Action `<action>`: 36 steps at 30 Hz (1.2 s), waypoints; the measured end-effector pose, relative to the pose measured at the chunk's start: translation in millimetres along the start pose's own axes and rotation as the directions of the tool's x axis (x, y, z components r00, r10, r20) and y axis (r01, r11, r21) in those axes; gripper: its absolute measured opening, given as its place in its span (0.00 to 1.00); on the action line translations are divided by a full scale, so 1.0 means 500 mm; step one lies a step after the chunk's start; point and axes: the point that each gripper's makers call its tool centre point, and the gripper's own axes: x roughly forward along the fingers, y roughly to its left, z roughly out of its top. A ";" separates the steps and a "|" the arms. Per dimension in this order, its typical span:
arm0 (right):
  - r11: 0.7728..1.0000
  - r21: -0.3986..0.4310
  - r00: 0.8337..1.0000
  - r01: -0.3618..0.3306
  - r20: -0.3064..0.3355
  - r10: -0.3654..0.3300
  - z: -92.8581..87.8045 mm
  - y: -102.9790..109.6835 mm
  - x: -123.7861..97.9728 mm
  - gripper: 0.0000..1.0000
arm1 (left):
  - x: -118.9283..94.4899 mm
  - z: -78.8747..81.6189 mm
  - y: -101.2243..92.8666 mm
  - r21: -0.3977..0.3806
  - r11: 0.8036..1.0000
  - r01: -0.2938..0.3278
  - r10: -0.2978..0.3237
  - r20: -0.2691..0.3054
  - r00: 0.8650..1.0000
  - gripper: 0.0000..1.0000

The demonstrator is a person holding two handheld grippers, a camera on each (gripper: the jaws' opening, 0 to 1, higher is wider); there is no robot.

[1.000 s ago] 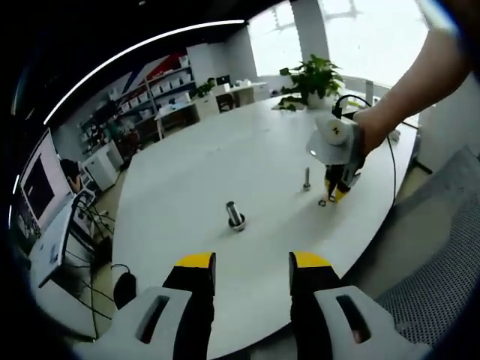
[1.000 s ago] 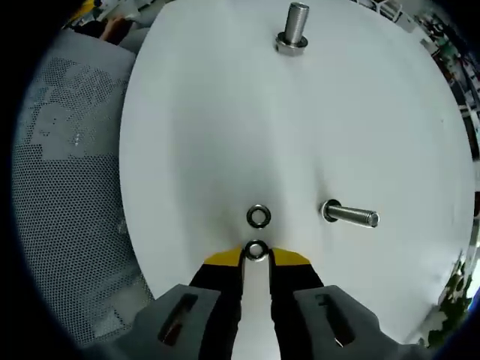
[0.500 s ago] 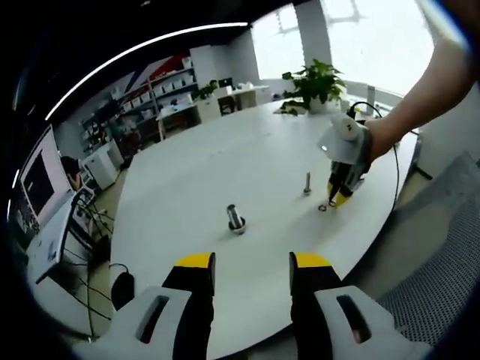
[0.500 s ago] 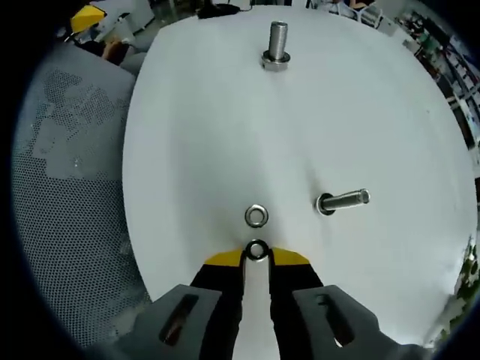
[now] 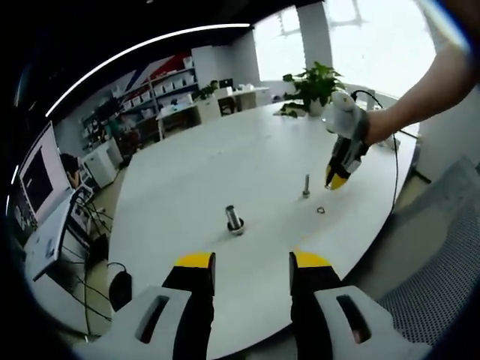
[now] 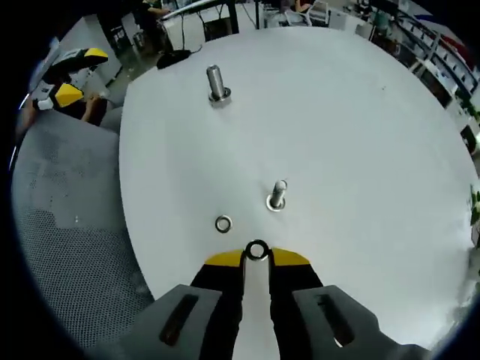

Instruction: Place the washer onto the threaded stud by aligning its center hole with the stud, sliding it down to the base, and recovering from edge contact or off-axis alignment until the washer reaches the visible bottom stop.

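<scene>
My right gripper (image 6: 257,259) is shut on a small steel washer (image 6: 257,244), pinched upright at its yellow tips and held in the air above the white table (image 6: 360,127). Just beyond the tips stands the thin threaded stud (image 6: 277,194), upright on its base. A second washer (image 6: 223,223) lies flat on the table to the stud's left. In the left gripper view the right gripper (image 5: 335,180) hangs above and right of the stud (image 5: 306,184), with the loose washer (image 5: 321,210) lying below it. My left gripper (image 5: 253,262) is open and holds nothing, near the table's edge.
A thicker bolt (image 6: 217,82) with a nut stands farther across the table, also seen as the thick bolt (image 5: 235,219). A grey mesh chair (image 6: 67,255) sits beside the table edge. A potted plant (image 5: 313,81) stands at the far side.
The right gripper has risen from the table with the washer still in it and moved towards the stud. The loose washer stays on the table. The left gripper has barely moved.
</scene>
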 end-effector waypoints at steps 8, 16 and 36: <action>0.998 -0.058 0.999 0.023 0.034 -0.021 0.057 -0.023 -0.023 0.13 | -0.001 -0.002 0.005 0.014 1.000 -0.016 0.016 -0.006 1.000 0.38; 0.992 -0.125 0.999 0.030 0.033 -0.026 0.080 -0.020 -0.017 0.13 | 0.000 -0.001 0.007 0.017 1.000 -0.016 0.016 -0.005 1.000 0.38; 0.981 -0.192 1.000 0.023 -0.015 -0.026 0.087 -0.024 0.022 0.14 | 0.001 -0.006 0.009 0.024 0.999 -0.023 0.024 -0.020 1.000 0.38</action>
